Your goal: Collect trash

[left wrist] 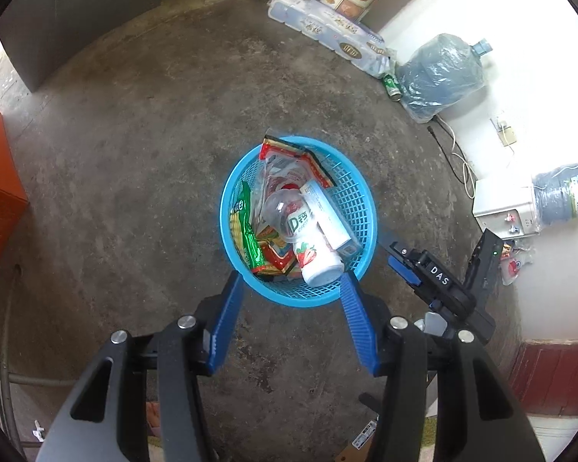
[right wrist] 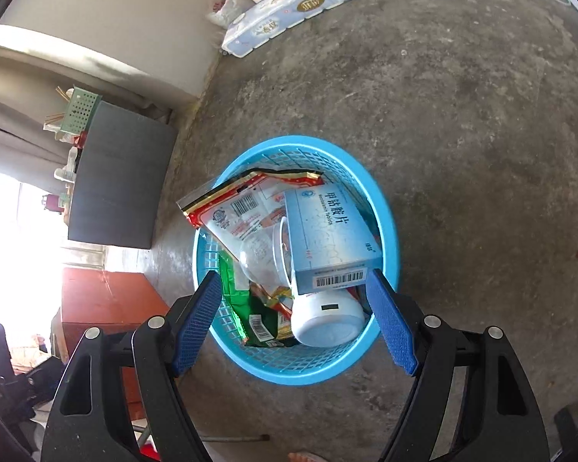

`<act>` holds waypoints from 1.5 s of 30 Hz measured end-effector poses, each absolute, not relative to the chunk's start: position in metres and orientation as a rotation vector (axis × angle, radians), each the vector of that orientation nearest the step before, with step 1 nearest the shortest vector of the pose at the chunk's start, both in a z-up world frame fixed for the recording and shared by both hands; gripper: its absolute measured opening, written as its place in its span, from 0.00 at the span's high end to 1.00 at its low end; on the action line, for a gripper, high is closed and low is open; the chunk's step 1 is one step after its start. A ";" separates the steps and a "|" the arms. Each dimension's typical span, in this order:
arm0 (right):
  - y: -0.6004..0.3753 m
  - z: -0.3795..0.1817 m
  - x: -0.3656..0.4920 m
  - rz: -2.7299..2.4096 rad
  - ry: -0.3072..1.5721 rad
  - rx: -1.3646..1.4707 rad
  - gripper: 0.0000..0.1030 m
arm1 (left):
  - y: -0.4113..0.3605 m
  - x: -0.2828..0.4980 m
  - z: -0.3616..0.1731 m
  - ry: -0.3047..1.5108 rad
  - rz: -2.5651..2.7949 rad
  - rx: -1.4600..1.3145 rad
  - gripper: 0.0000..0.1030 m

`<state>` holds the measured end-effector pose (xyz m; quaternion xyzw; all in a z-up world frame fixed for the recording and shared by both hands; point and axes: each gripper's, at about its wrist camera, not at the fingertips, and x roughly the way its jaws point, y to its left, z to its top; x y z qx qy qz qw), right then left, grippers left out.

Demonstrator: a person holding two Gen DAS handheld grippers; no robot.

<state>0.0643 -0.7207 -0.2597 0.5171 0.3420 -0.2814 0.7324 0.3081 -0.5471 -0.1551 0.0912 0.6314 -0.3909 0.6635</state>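
The round blue plastic mesh basket [left wrist: 360, 208] stands on the concrete floor [left wrist: 135, 173], full of wrappers. Both the left gripper [left wrist: 292, 283] and right gripper [right wrist: 293, 281] hover above, fingers spread, empty. Risk: a descending finger may clip the rim and tip the light basket.

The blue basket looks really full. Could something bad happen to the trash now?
Maybe. The blue basket is piled high: the big red wrapper pokes over its rim and could slip out onto the floor. The medicine box lies tilted on top of the white bottle, so a bump might slide it off. Both the left gripper and right gripper are open and empty just above the basket, close enough to knock it.
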 end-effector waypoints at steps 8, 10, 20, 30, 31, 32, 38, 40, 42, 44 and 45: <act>-0.649 -0.160 0.044 -0.566 0.660 0.824 0.28 | -0.462 0.248 -0.042 1.146 -1.041 0.251 0.50; -0.612 -0.123 0.036 -0.538 0.619 0.719 0.22 | -0.426 0.228 -0.013 1.073 -1.059 0.223 0.43; -0.428 0.010 0.004 -0.436 0.443 0.306 0.07 | -0.241 0.131 0.077 0.634 -0.767 0.072 0.05; -0.302 0.040 -0.002 -0.342 0.448 -0.020 0.07 | -0.141 0.079 0.052 0.596 -0.457 -0.094 0.05; -0.292 0.040 -0.003 -0.339 0.444 -0.043 0.07 | -0.134 0.074 0.047 0.600 -0.433 -0.092 0.05; -0.284 0.039 -0.006 -0.330 0.441 -0.052 0.07 | -0.129 0.069 0.043 0.606 -0.408 -0.088 0.05; -0.266 0.012 -0.002 -0.366 0.628 -0.029 0.08 | -0.099 0.048 0.009 0.674 -0.252 -0.097 0.05; -0.266 0.001 -0.003 -0.378 0.699 0.026 0.08 | -0.096 0.039 0.000 0.679 -0.219 -0.067 0.05; -0.263 -0.008 -0.006 -0.402 0.739 0.045 0.08 | -0.094 0.033 -0.008 0.698 -0.196 -0.046 0.05; -0.259 -0.015 -0.009 -0.434 0.760 0.043 0.08 | -0.091 0.031 -0.016 0.733 -0.190 -0.049 0.05; -0.258 -0.017 -0.009 -0.438 0.771 0.039 0.08 | -0.088 0.030 -0.018 0.746 -0.192 -0.058 0.05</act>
